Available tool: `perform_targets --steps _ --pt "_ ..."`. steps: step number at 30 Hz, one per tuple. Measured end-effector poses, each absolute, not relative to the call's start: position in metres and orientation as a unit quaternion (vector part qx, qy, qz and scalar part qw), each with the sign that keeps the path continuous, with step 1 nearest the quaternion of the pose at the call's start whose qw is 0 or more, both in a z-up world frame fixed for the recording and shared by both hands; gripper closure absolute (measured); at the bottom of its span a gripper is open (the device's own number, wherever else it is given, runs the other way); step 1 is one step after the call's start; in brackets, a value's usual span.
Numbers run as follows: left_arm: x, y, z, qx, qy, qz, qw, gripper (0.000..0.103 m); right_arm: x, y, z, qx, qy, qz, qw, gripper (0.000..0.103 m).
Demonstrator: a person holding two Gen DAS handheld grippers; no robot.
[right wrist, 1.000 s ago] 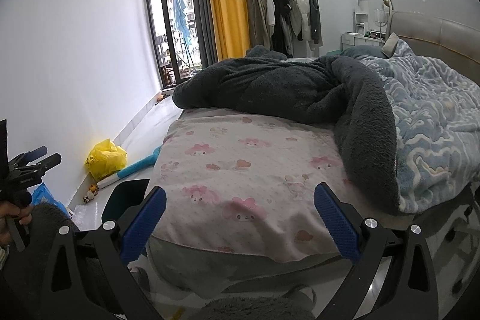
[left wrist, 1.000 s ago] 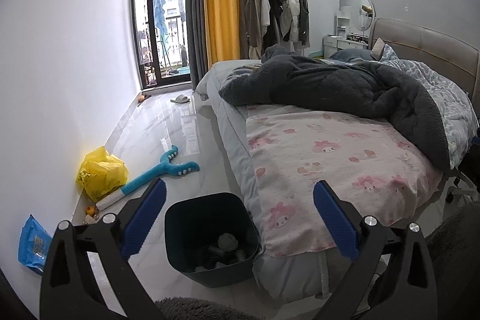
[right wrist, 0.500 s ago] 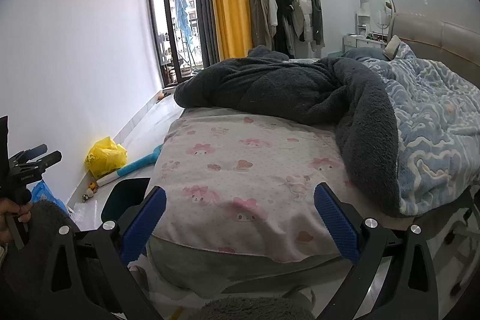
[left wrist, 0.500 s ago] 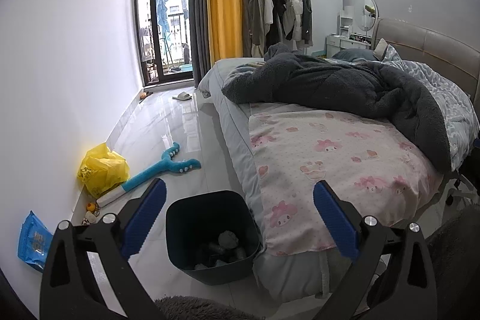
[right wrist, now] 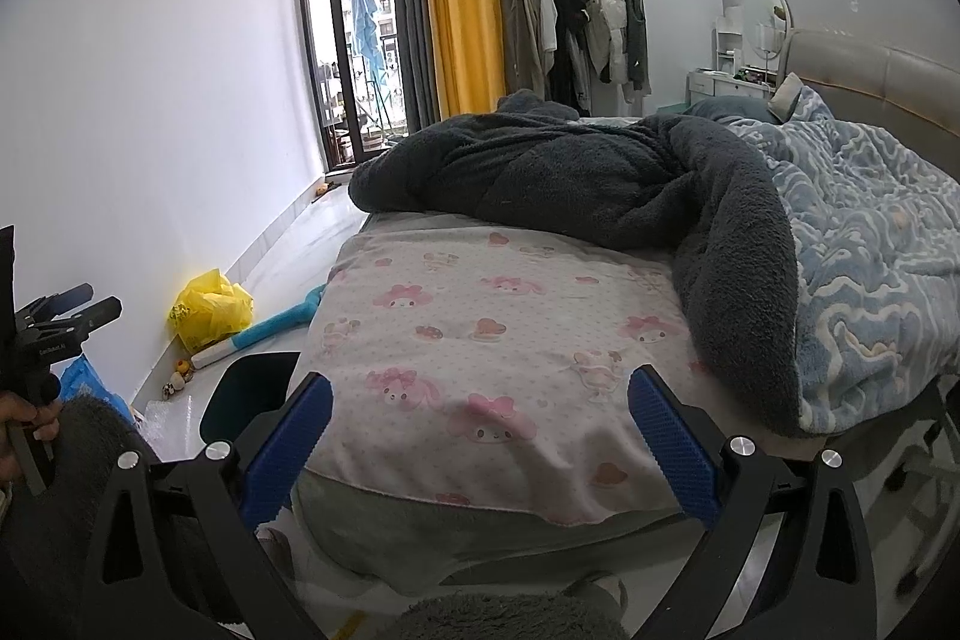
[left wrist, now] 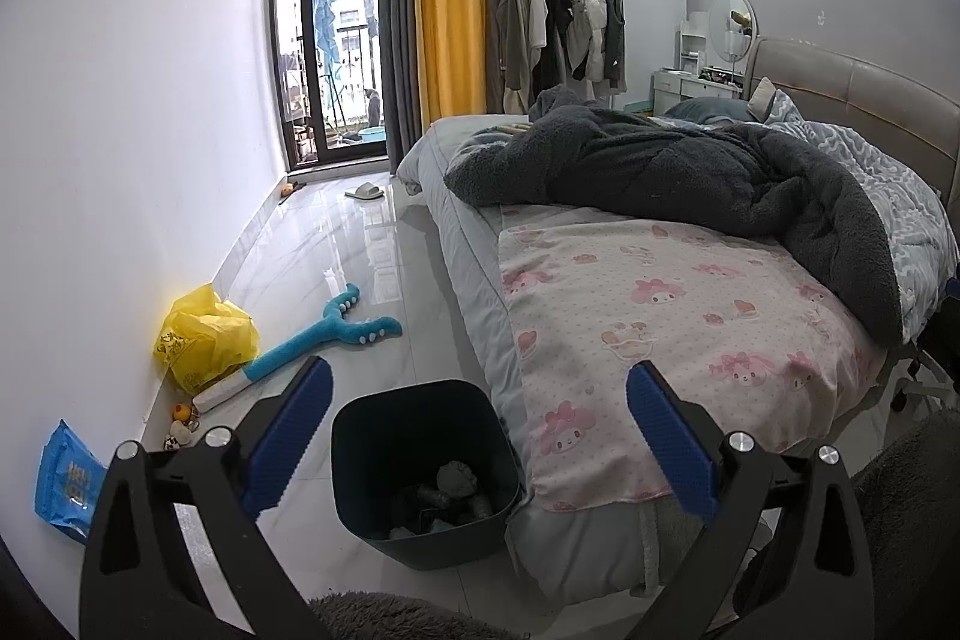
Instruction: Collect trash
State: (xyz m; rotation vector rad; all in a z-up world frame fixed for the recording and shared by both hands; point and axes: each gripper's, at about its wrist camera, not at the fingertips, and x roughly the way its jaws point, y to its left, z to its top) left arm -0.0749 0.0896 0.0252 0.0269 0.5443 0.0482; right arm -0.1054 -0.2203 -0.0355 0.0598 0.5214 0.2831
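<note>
Both my left gripper [left wrist: 479, 435] and right gripper [right wrist: 480, 435] gape empty over one dark square plastic trash bin [left wrist: 384, 421] near the bed [left wrist: 660, 304], while one yellow plastic bag [left wrist: 204, 334] and one blue crinkled packet [left wrist: 66, 472] lie left by the wall.

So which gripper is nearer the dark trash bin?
Left. The left gripper hangs open just above the trash bin; the right gripper faces the bed, bin off to its left.
</note>
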Motion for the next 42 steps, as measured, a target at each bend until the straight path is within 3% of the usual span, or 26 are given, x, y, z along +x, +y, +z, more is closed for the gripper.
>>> perform_targets --steps 42 --pt "-0.0759 0.0934 0.0232 0.009 0.273 0.025 0.962 0.003 -0.0970 -0.2256 -0.0386 0.023 0.260 0.144 0.955 0.003"
